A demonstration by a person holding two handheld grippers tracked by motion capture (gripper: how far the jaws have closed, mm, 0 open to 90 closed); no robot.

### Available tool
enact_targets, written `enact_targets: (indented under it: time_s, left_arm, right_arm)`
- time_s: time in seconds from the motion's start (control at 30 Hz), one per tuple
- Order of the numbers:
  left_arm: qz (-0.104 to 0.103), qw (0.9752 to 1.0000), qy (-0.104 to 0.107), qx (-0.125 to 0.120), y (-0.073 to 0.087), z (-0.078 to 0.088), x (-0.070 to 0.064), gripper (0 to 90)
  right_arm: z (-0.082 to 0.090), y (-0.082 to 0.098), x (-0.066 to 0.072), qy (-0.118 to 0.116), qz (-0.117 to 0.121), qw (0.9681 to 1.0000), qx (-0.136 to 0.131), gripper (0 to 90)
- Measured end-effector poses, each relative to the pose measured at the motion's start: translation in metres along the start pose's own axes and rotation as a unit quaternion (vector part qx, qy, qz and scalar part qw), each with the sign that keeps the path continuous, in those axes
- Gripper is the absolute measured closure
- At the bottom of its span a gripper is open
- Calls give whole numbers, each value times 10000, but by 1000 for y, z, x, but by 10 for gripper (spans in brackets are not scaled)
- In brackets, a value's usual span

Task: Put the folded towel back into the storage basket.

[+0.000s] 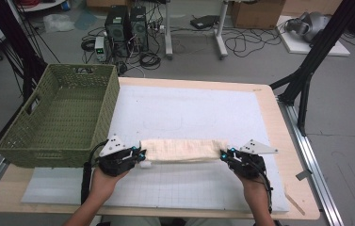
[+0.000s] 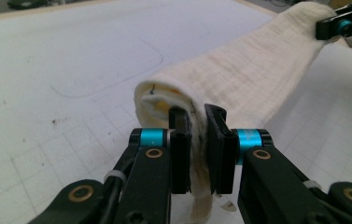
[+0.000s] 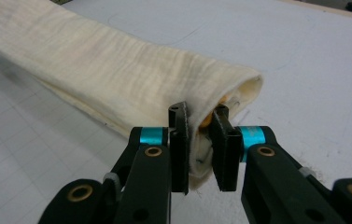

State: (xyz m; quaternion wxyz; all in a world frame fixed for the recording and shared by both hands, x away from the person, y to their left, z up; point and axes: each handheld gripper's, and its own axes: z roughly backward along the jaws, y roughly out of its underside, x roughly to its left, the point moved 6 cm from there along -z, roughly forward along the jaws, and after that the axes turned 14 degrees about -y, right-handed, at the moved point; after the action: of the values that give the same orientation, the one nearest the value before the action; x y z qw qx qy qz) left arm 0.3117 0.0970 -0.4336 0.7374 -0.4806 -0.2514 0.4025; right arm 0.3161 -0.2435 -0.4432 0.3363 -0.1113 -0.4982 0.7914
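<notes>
Jaws of the left gripper (image 1: 141, 154) pinch the left end of the folded cloth (image 1: 182, 150); the right gripper (image 1: 224, 154) pinches its right end.

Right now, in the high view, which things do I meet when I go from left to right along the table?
green basket → left gripper → folded cream cloth → right gripper
</notes>
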Motion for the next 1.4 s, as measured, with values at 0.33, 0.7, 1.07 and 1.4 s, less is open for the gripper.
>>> enact_targets:
  time_s: [0.33, 0.7, 1.07, 1.4]
  left_arm:
    - [-23, 9992, 76, -402, -22, 16, 1, 808]
    - [-2, 9971, -27, -764, -41, 35, 11, 811]
    - [57, 9944, -259, -1019, -53, 60, 30, 813]
    - [-20, 9937, -443, -1032, -52, 83, 45, 817]
  right_arm:
    - [-1, -18, -8, 40, 333, 9993, -168, 797]
    - [-23, -66, -20, 80, 522, 9980, -354, 802]
    - [-54, -109, -18, -158, 764, 9962, -377, 803]
    - [-87, -142, -9, -372, 1006, 9938, -301, 803]
